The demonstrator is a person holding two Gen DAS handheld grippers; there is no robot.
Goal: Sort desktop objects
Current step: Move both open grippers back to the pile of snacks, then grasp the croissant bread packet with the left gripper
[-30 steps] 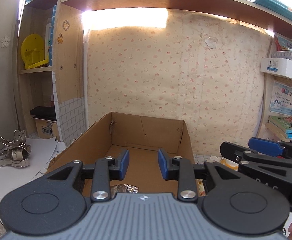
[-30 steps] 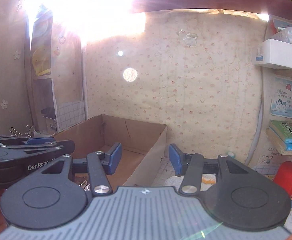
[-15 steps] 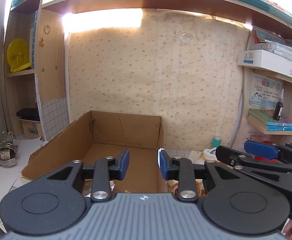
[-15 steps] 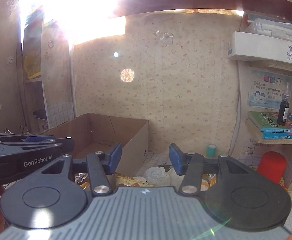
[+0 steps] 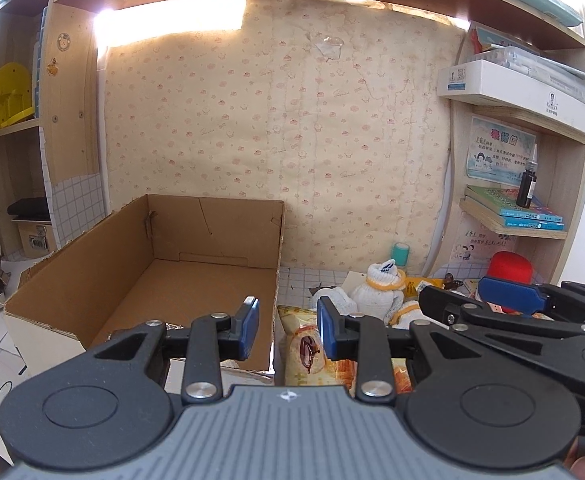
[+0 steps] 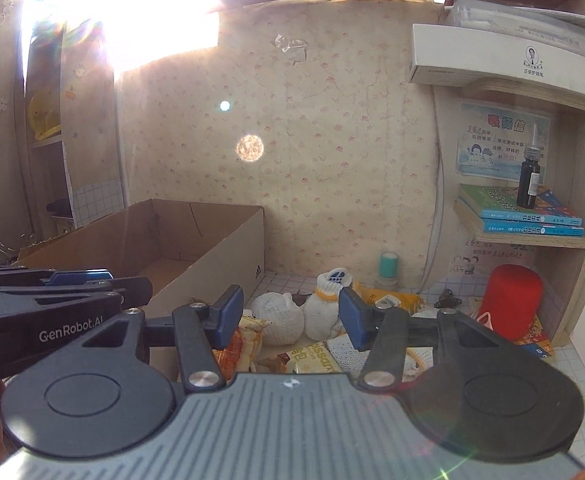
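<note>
Two white socks (image 6: 324, 308), yellow-banded, balled.

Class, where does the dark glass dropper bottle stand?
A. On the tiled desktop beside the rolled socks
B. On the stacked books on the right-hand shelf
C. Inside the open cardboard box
B: the dark glass dropper bottle stands upright on the stacked books on the right-hand shelf.
</note>
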